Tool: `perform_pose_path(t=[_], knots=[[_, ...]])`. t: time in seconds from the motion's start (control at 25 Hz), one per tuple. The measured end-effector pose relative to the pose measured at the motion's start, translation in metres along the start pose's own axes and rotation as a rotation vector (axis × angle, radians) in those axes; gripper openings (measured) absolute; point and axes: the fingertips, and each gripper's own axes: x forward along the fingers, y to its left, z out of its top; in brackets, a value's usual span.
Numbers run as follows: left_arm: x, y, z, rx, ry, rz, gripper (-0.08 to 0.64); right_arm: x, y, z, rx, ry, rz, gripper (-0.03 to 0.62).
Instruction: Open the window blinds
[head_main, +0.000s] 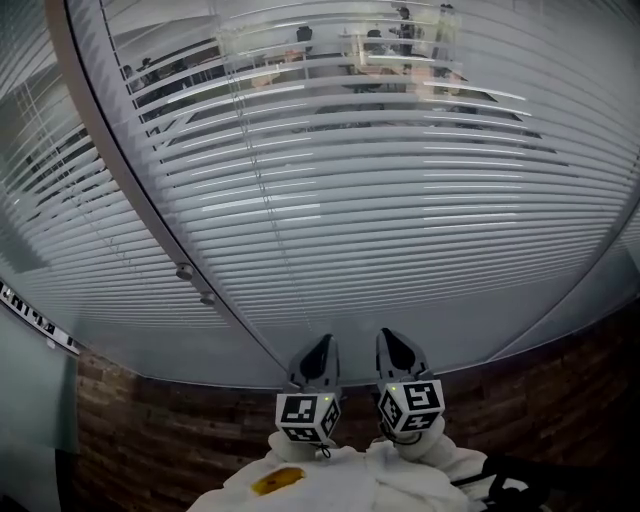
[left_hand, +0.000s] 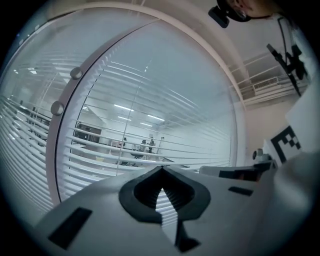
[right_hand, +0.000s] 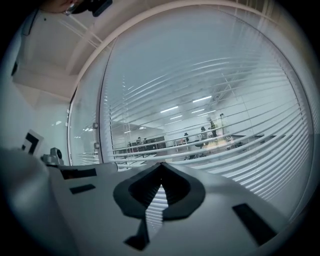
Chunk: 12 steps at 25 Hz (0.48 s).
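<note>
Window blinds (head_main: 380, 200): located straight ahead of both sets of fingertips and apart from them, filling the pane beyond; no part of the blinds lies between either pair of jaws.

Slat condition: the upper slats (head_main: 330, 95) stand tilted enough that an office (right_hand: 200, 137) with desks and people shows through the gaps; the slats lower down, nearer the fingertips in the head view, lie flatter and read as an almost unbroken band; the blinds hang at full drop, not raised.

Controls: a frame post (left_hand: 53, 150) runs up to the left of the left fingertips; two round knobs (head_main: 184, 271) sit on it, one just below the other, above and left of the left fingertips and well apart from them; whether these knobs drive the slats cannot be confirmed.

Left gripper (head_main: 318, 352): jaws brought together at the tips, nothing held; pointed level at the pane.

Right gripper (head_main: 397, 350): just beside the left, jaws likewise together, nothing held.

Surround: a brick-pattern panel (head_main: 150, 430) sits below the pane, under the fingertips.

Progress, as a judgement: partly open at best; no control is gripped or touched; what remains is to reach a control, take hold, and turn the lower slats open.
</note>
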Motion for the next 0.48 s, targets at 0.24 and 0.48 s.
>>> perform_pose_path(t=[0.24, 0.48], knots=[[-0.0017, -0.0012, -0.0012, -0.013, 0.004, -0.003, 0.0, 0.0028, 0.0039, -0.0021, 0.01, 0.009, 0.009, 0.011], [-0.0039, -0.001, -0.0067, -0.029, 0.011, 0.006, 0.0, 0.0004, 0.0008, -0.0041, 0.013, 0.018, 0.004, 0.011]])
